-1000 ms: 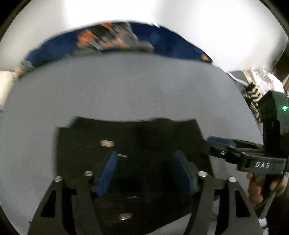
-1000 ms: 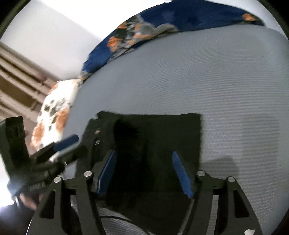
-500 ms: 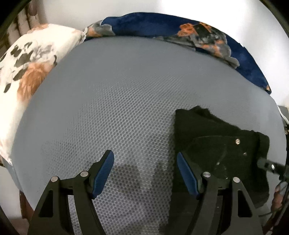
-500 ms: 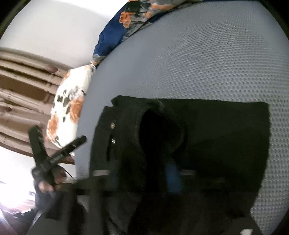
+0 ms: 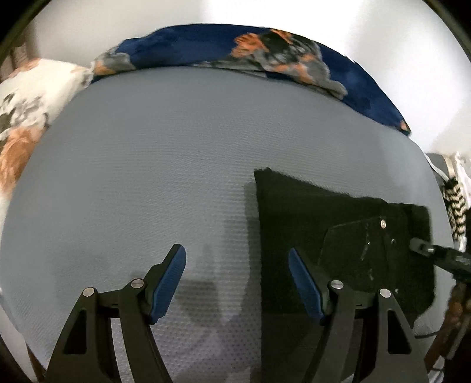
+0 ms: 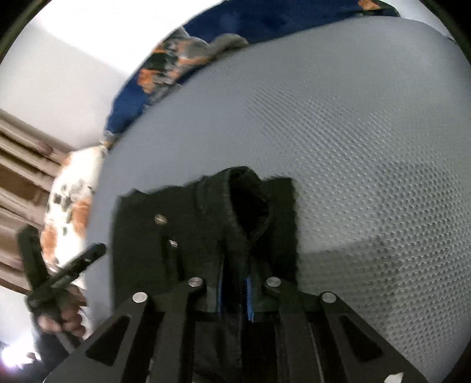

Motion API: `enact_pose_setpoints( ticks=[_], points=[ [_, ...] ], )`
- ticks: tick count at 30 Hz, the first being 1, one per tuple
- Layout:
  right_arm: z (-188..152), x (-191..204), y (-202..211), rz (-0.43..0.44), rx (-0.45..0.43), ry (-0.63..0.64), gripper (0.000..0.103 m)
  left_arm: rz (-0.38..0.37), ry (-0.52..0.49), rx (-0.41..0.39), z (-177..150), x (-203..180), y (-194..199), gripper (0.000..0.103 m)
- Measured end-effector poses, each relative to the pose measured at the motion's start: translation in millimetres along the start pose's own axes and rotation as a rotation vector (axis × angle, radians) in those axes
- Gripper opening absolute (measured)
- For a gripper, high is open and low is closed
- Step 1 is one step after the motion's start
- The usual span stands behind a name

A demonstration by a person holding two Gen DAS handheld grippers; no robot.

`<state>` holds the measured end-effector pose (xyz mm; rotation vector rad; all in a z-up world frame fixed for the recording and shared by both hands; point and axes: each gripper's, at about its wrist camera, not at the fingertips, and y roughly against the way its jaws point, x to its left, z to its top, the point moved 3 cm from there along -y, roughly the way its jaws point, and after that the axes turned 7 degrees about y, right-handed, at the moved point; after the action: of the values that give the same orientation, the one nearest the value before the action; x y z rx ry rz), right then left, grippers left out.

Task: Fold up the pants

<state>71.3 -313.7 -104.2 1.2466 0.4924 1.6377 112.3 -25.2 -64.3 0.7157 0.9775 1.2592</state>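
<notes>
No writing or label can be read anywhere. A grey mattress with a honeycomb-textured cover (image 5: 164,165) fills both views, set against a plain white wall (image 5: 235,14). A dark blue blanket with orange and grey flowers (image 5: 265,56) is bunched along the mattress's far edge, and a white pillow with orange and grey blotches (image 5: 26,97) lies at its far left corner. Beyond that corner, in the right wrist view, beige slats (image 6: 20,165) stand against the wall.

The black folded pants (image 5: 323,224) lie flat on the mattress near its front edge. The left hand-held gripper (image 5: 237,272) hovers over bare mattress just left of the pants, its blue-padded jaws wide apart with nothing between them. The right hand-held gripper (image 6: 234,297) is at the pants' near edge, its jaws closing on a raised ridge of black fabric pinched between the blue pads.
</notes>
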Motion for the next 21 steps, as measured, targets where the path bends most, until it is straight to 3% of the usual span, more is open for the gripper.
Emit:
enact_pose_setpoints(
  ticks=[5, 10, 16, 18, 19, 21],
  points=[
    [1.9, 7.8, -2.2, -0.062, 0.004, 0.043, 0.026, 0.070, -0.079, 0.073, -12.8, -15.9, -39.4, 0.073],
    [-13.7, 11.5, 15.8, -0.104, 0.027, 0.075, 0.034, 0.059, -0.103, 0.072, -13.4, -19.7, -37.5, 0.073],
    [-48.1, 21.4, 43.8, -0.119, 0.033, 0.098, 0.034, 0.033, -0.149, 0.080, -33.7, -19.6, -19.2, 0.073],
    [-54.4, 25.0, 49.7, -0.125, 0.027, 0.110, 0.030, 0.030, -0.156, 0.084, -41.1, -20.5, -15.0, 0.073],
    [-57.2, 26.4, 51.4, -0.113, 0.033, 0.112, 0.023, 0.032, -0.164, 0.083, -44.9, -21.8, -12.8, 0.073],
    [-60.7, 27.9, 52.2, -0.124, 0.038, 0.122, 0.023, 0.033, -0.178, 0.079, -49.9, -24.0, -10.2, 0.073]
  ],
)
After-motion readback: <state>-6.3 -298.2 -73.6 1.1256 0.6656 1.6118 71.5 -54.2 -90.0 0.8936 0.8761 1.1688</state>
